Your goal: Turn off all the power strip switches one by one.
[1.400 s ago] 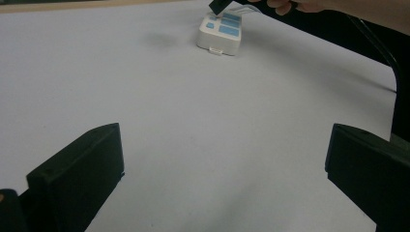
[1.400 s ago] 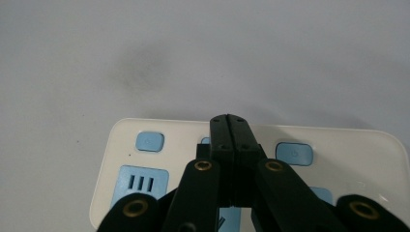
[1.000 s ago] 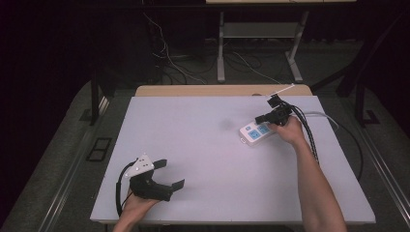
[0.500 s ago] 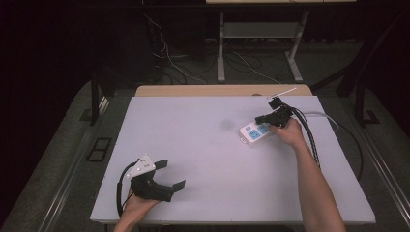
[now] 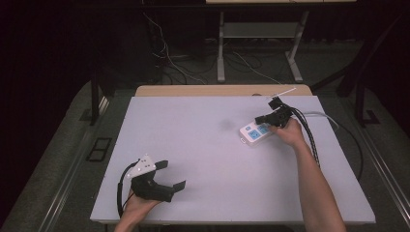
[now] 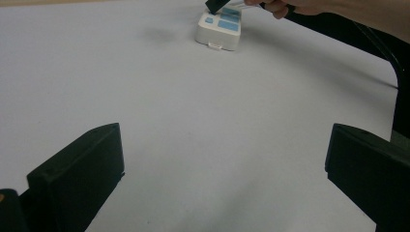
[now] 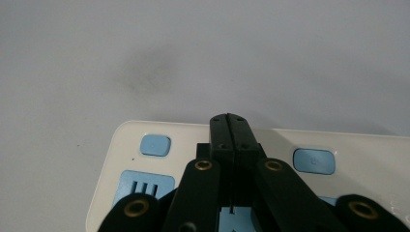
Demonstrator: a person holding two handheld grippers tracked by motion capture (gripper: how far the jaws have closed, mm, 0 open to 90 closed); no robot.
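**Power strip under my closed right jaws, left jaws waiting wide**

Power strip, white plastic with blue sockets and blue buttons (image 5: 255, 132), lies flat on the pale grey table (image 5: 203, 145) in the high view, toward the far right side, with its pale cable going off to the right. My right gripper (image 5: 267, 119) is over its far end, and my right hand (image 5: 289, 133) holds it there. My left gripper (image 5: 171, 175) rests near the front left edge, well apart from the strip, with the jaws standing wide.

From the left gripper view I look between my two open black jaws, nothing between them, and the strip (image 6: 220, 30) is far across the table with the other gripper's tip (image 6: 216, 5) above it.

From the right gripper view my jaws are pressed together with nothing between, and their tip (image 7: 228, 119) is over the strip's top face (image 7: 130, 140), between two small blue buttons (image 7: 155, 145). Whether the tip touches the face, I cannot tell.

I judge the strip as a stiff, hard shell, rather light, smooth and a little slippery on this table, so a push could slide it. To lift it, I would grip across the narrow body on the long sides; the cable will pull back a little.
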